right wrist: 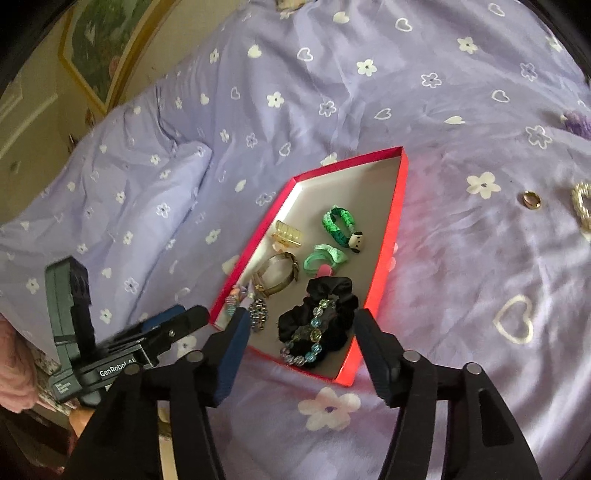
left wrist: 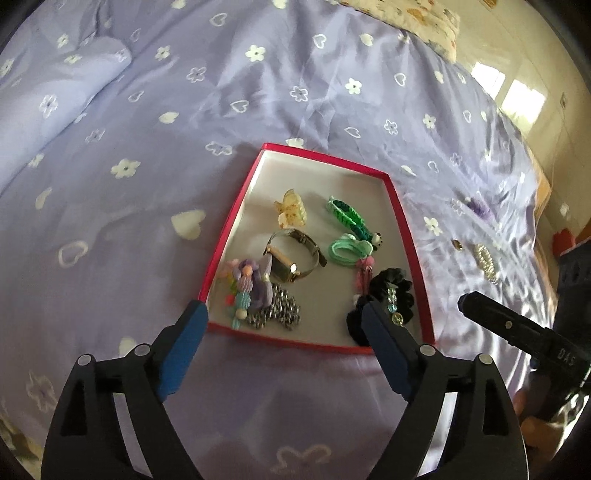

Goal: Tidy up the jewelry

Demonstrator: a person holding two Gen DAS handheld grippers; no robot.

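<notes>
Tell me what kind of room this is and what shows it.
Most likely a bedroom. The red box of jewelry sits on a bed spread with a lilac cover printed with flowers and hearts, a patterned pillow lies at its far end, and a framed picture hangs on the wall.

A lilac bedspread (left wrist: 295,92) printed with white flowers and hearts covers the bed, rumpled into folds. A matching pillow (right wrist: 155,177) lies at its head, and a framed picture (right wrist: 99,48) hangs on the cream wall (right wrist: 29,122) behind. A pale patterned cushion (left wrist: 413,22) sits at the far edge.
</notes>
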